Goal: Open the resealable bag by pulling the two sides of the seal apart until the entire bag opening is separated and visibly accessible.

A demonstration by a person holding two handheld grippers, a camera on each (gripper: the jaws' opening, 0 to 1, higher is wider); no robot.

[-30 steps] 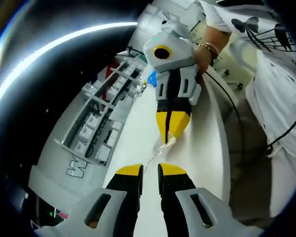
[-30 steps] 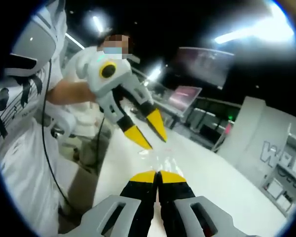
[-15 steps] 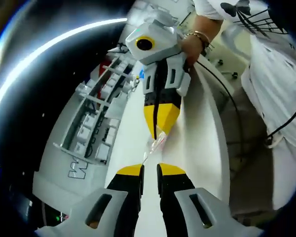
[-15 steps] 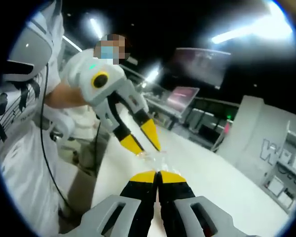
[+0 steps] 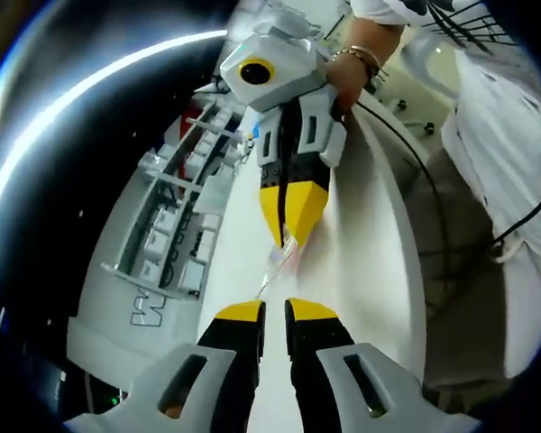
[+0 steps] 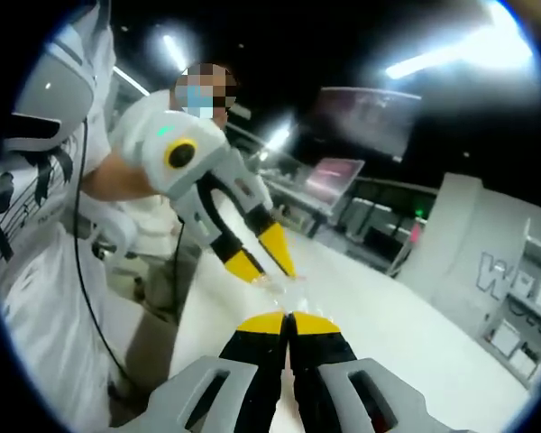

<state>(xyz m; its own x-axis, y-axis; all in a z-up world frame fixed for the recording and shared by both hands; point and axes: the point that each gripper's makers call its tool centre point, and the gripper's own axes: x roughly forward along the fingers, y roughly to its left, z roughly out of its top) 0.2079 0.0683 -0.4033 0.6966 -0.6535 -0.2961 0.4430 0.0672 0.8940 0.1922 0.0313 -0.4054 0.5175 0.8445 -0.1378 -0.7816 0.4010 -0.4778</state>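
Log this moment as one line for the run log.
phase: pre-pull | right gripper: shut on clear bag | left gripper: open, closing in on bag's other side | seal: not visibly apart | surface: white table

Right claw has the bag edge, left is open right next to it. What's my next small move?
Probably close the left claw on the free side of the clear bag. The right claw is shut on one edge, while the left one's jaws stand apart right at the plastic, so nothing opposes a pull yet.

White table (image 5: pixel 370 271) beside grey shelving unit (image 5: pixel 176 225), person's white sleeve (image 6: pixel 36 271).
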